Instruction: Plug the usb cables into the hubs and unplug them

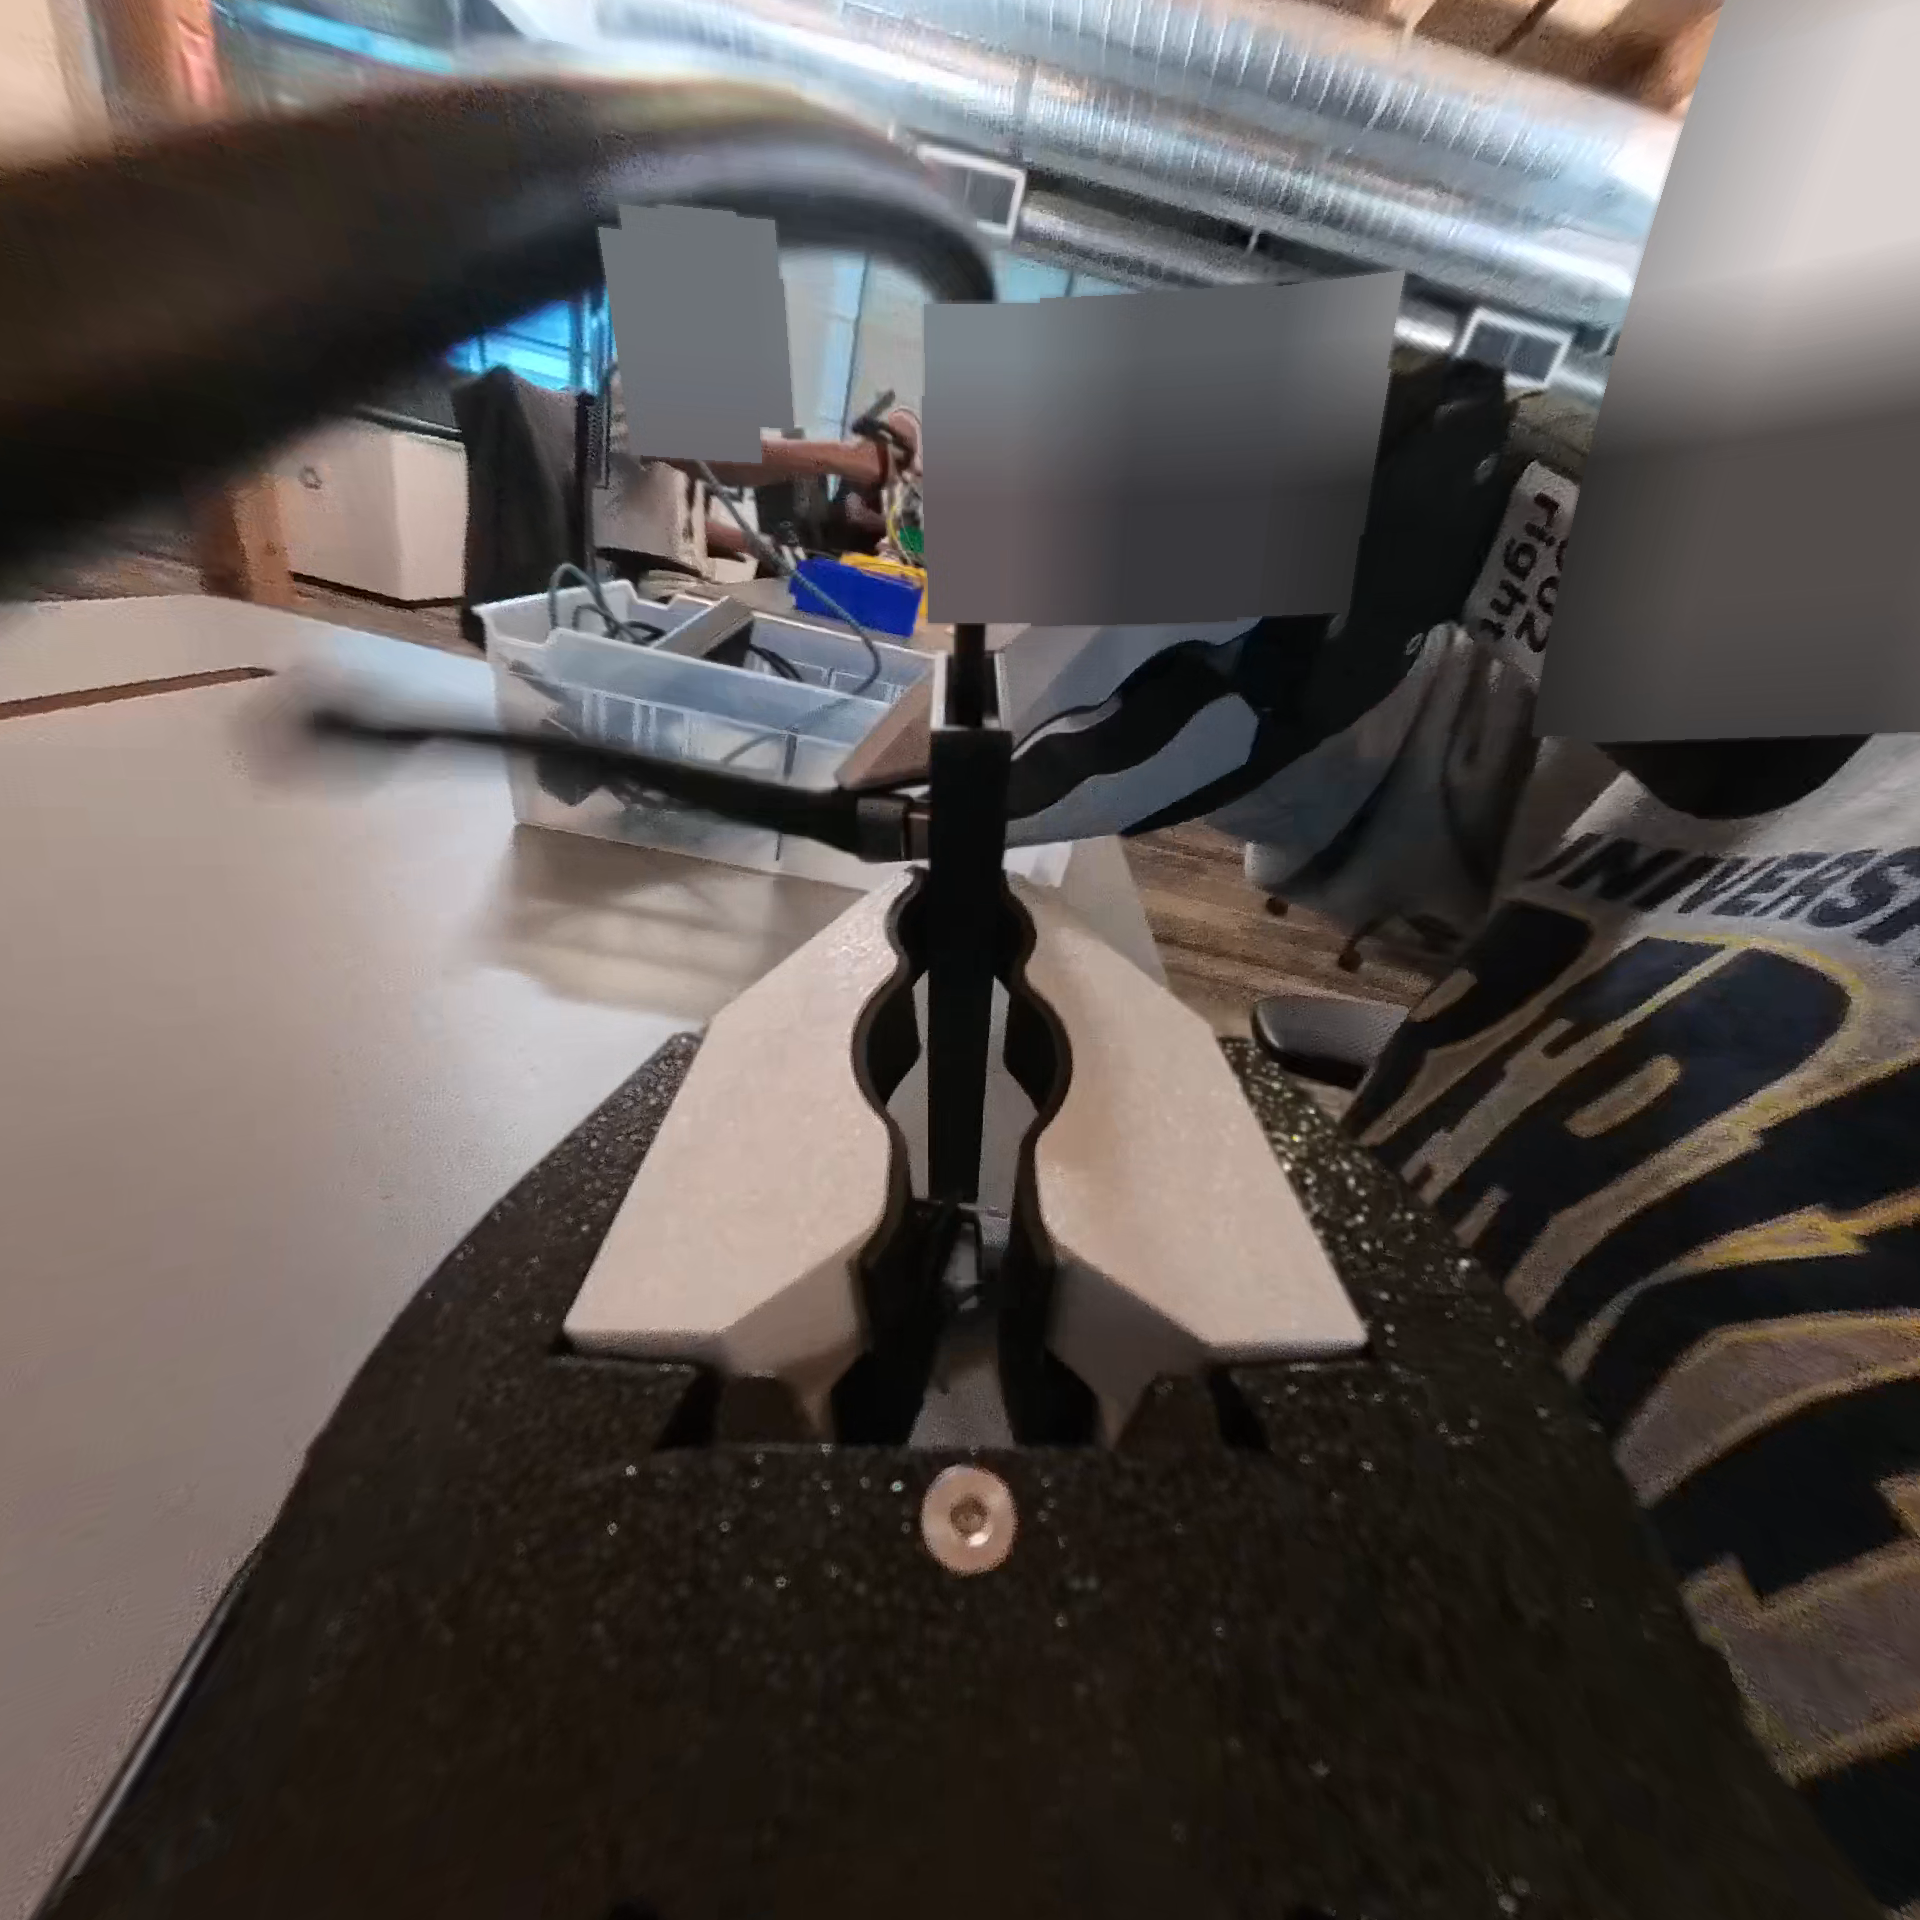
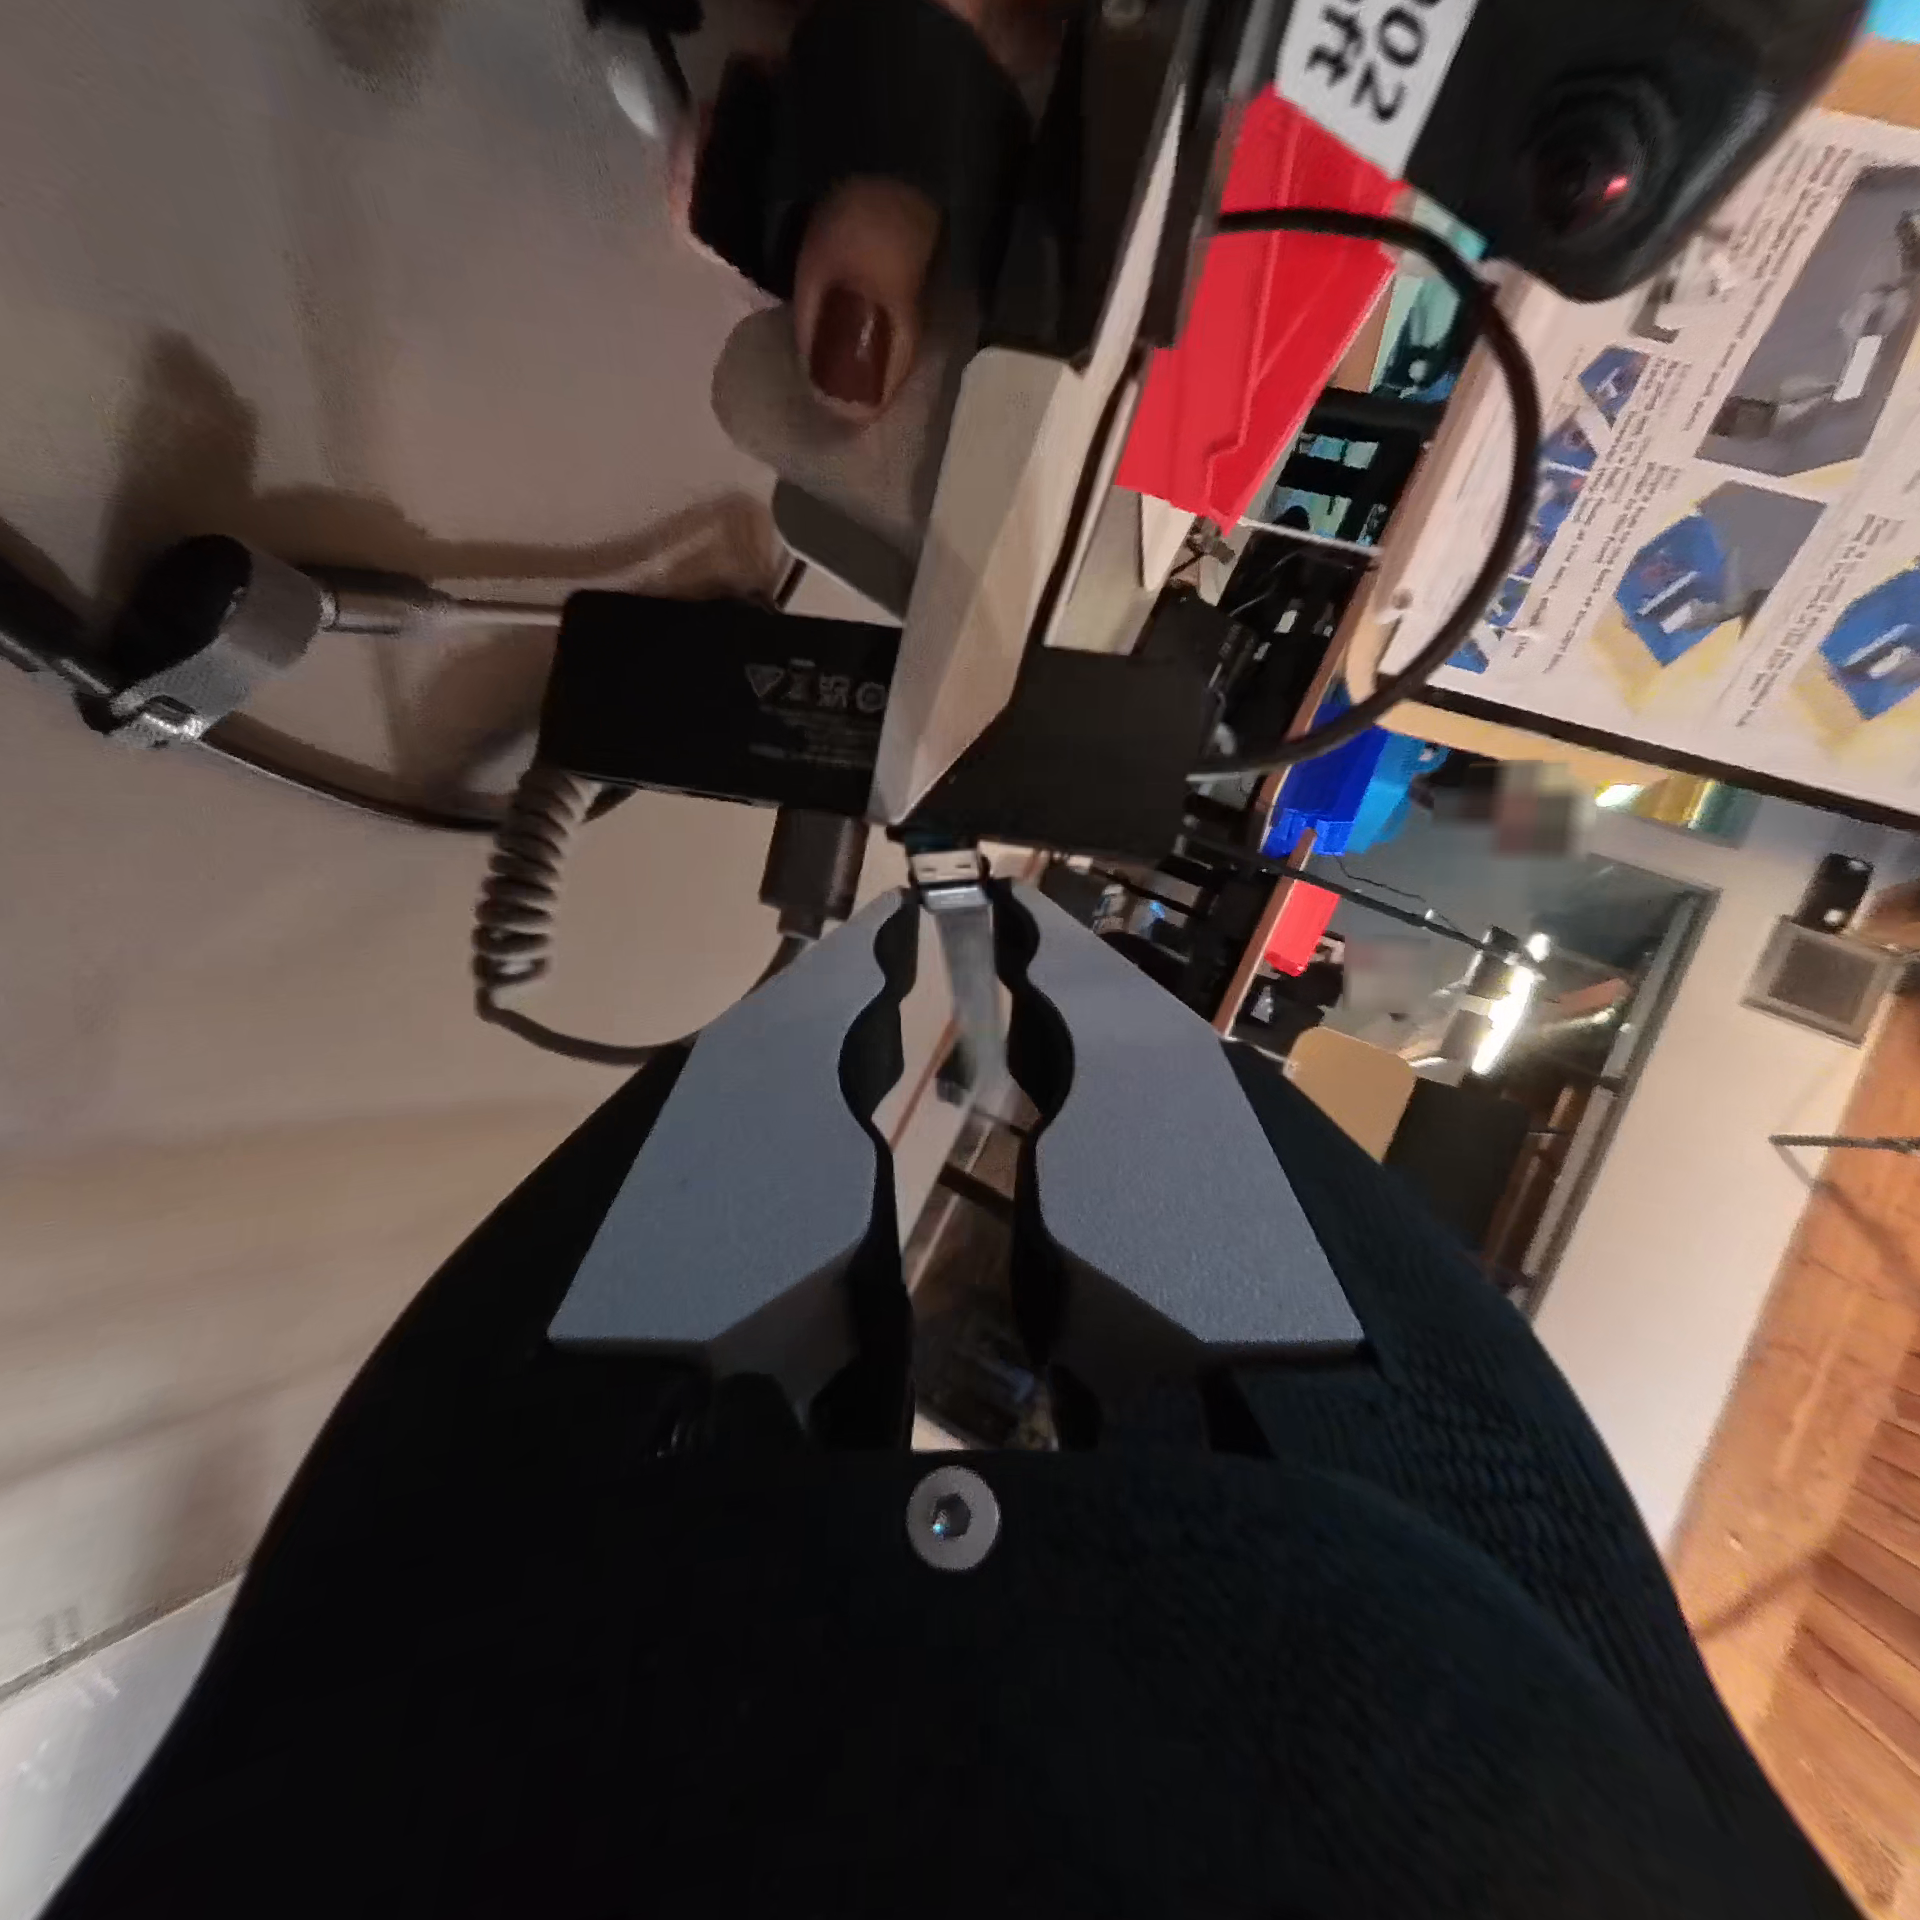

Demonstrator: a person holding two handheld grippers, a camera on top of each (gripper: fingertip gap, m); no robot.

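Observation:
My left gripper (image 1: 966, 894) is shut on a thin black USB hub (image 1: 966, 987), which stands edge-on between the fingers. A black plug (image 1: 878, 821) with its cable meets the hub from the left. In the right wrist view the hub (image 2: 727, 696) is a flat black box pinched by the left gripper's grey finger (image 2: 935, 623). My right gripper (image 2: 951, 904) is shut on a silver USB plug (image 2: 945, 878). The plug's tip touches the hub's near edge; I cannot tell whether it sits in a port. A coiled cable (image 2: 520, 894) and a dark plug (image 2: 810, 862) hang from the hub.
A clear plastic bin of cables (image 1: 707, 686) stands on the beige table (image 1: 260, 987) beyond the hub. A person's printed shirt (image 1: 1662, 1143) fills the right side. A gloved hand's thumb (image 2: 852, 312) rests on the left gripper. A silver connector (image 2: 208, 634) lies left of the hub. Only a small space, under 4 cm, lies between the two pairs of fingers. My left gripper's tips are some 10 centimetres from the silver connector (image 2: 208, 634).

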